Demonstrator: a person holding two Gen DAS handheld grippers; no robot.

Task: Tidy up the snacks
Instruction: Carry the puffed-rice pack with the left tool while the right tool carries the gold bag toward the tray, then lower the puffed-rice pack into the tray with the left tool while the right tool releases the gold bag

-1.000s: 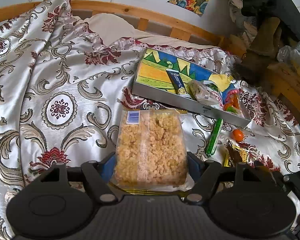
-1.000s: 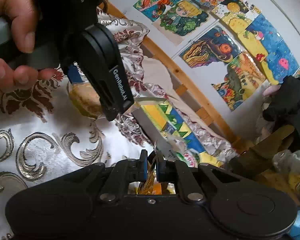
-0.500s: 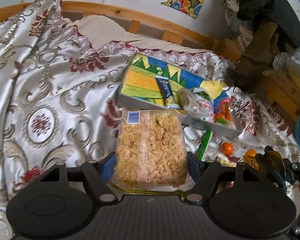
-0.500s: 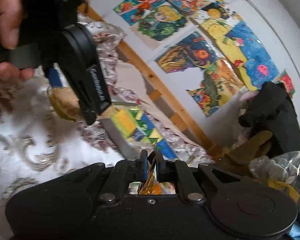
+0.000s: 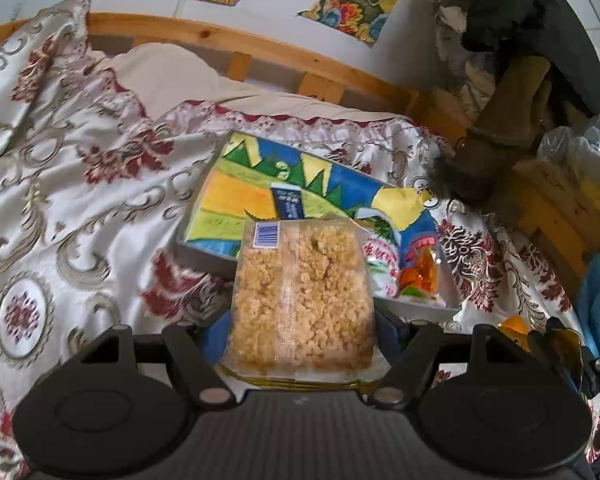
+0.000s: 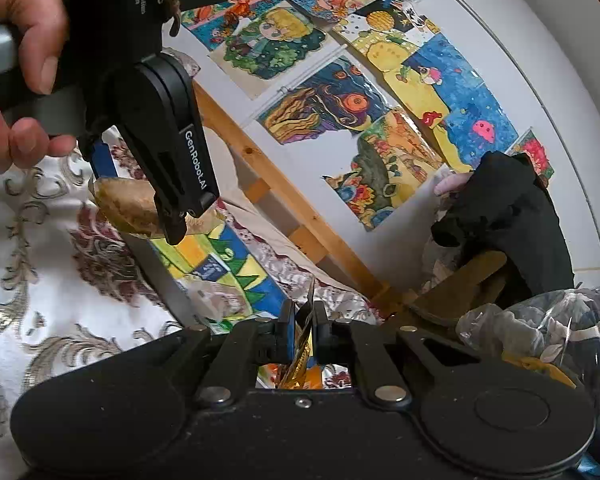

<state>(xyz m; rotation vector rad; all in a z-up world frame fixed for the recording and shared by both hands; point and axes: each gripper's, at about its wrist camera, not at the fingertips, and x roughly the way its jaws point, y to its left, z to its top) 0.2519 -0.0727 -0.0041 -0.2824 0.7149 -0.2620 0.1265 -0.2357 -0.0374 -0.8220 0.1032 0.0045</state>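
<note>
My left gripper (image 5: pixel 300 324) is shut on a clear bag of puffed rice cake (image 5: pixel 300 292) and holds it over the near edge of a shallow tray (image 5: pixel 204 254) with a painted bottom. In the tray lie a blue packet (image 5: pixel 287 205), a white-green packet (image 5: pixel 382 258) and an orange snack bag (image 5: pixel 418 270). My right gripper (image 6: pixel 302 334) is shut on a thin gold-orange wrapper (image 6: pixel 305 346). The right wrist view shows the left gripper (image 6: pixel 172 184) with the rice cake bag (image 6: pixel 126 210) above the tray (image 6: pixel 168 284).
The tray lies on a silky floral bedspread (image 5: pixel 60 200). A wooden bed rail (image 5: pixel 260 50) runs behind it, under paintings on the wall (image 6: pixel 380 92). Dark clothes (image 5: pixel 512 8), plastic bags (image 5: pixel 580 152) and clutter sit at the right.
My left gripper has carried the rice cake bag forward, so it now overlaps the tray's near edge. The right gripper has risen and turned a little, still holding its wrapper.
</note>
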